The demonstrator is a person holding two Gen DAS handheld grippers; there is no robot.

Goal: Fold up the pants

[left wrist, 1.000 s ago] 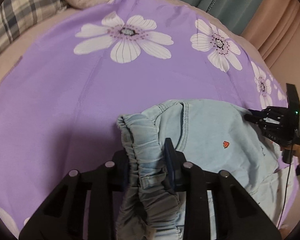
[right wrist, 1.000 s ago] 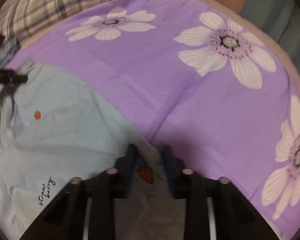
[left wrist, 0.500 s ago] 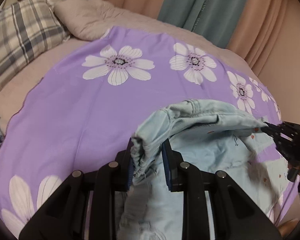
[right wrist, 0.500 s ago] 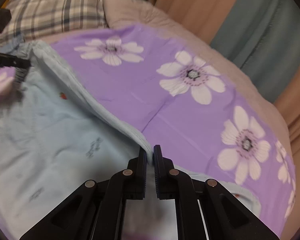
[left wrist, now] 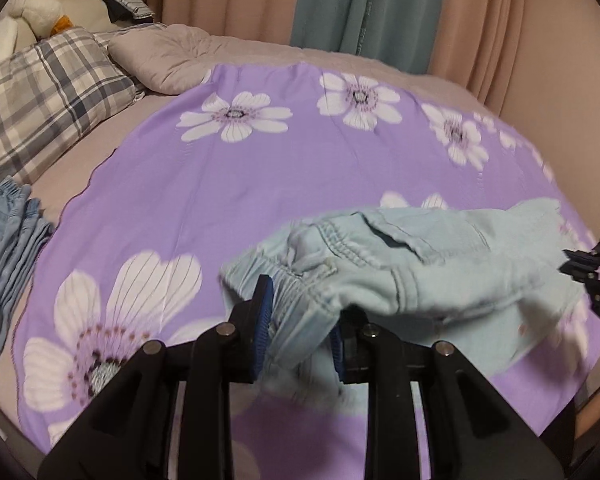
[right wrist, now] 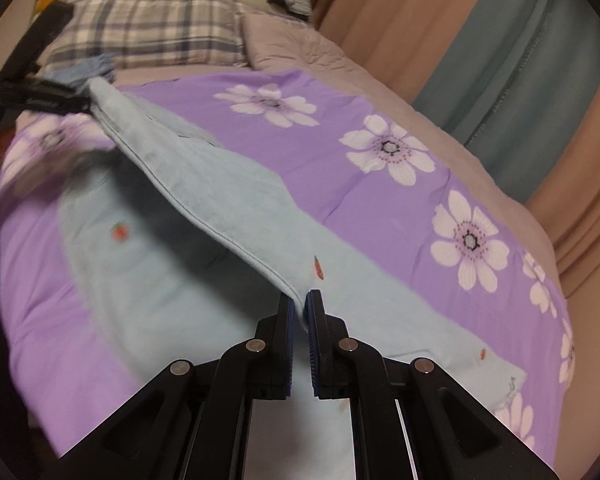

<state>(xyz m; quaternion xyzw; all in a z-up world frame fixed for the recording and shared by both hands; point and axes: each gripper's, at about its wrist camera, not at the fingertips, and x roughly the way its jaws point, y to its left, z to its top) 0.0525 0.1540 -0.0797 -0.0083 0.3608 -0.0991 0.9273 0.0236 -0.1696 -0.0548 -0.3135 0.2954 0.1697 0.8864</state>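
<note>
Light blue pants (left wrist: 440, 264) with small strawberry prints hang lifted between my two grippers above a purple flowered sheet (left wrist: 220, 184). My left gripper (left wrist: 300, 316) is shut on the bunched elastic waistband. My right gripper (right wrist: 299, 304) is shut on the pants' edge (right wrist: 228, 216), which stretches taut up to the left gripper (right wrist: 40, 94) at far left. The lower layer of the pants (right wrist: 148, 280) sags onto the sheet (right wrist: 380, 208). The right gripper (left wrist: 592, 276) shows at the right edge of the left wrist view.
Plaid pillow (left wrist: 40, 92) and a beige pillow (left wrist: 168, 56) lie at the bed's head. Folded blue jeans (left wrist: 8, 256) lie at the left edge. Curtains (left wrist: 360, 4) hang behind the bed. A plush toy (left wrist: 36, 8) sits at back left.
Both grippers have risen and pulled back, lifting the pants off the sheet. The right gripper closed on the pants' edge. The cloth is now stretched between them.
</note>
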